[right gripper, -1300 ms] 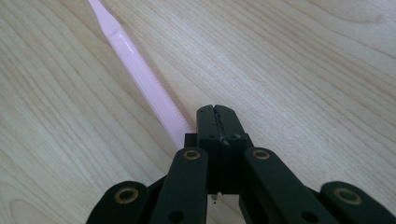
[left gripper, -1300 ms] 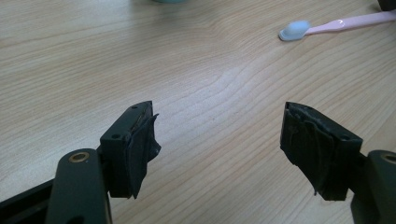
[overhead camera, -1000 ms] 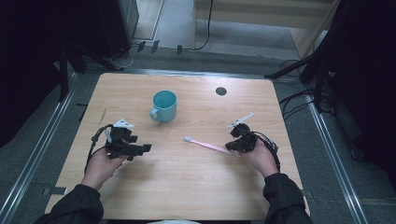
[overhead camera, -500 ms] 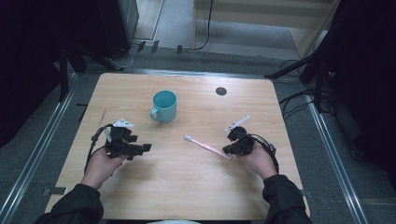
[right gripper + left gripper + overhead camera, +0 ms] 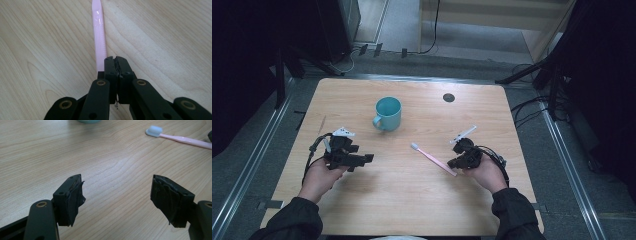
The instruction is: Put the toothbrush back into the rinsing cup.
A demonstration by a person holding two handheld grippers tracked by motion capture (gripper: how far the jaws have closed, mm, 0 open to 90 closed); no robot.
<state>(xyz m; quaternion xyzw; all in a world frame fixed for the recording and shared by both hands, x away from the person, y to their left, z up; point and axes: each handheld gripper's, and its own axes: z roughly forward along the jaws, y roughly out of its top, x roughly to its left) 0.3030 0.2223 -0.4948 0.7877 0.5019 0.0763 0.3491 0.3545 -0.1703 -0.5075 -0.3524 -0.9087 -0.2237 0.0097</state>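
The right gripper (image 5: 117, 65) has its 2 black jaws pressed together, and the pink toothbrush (image 5: 99, 35) lies on the wood just beside them, its handle end running under their left edge; whether anything is pinched between them cannot be told. In the high view this right gripper (image 5: 457, 161) sits at the handle end of the toothbrush (image 5: 432, 158), whose white head points toward the teal mug (image 5: 388, 113). The left gripper (image 5: 120, 195) has its jaws wide apart over bare wood, holding nothing, with the toothbrush head (image 5: 154, 131) well beyond. From above, the left gripper (image 5: 362, 159) is low over the wooden worktop (image 5: 412, 200), near its left side. The mug stands upright between and beyond both hands.
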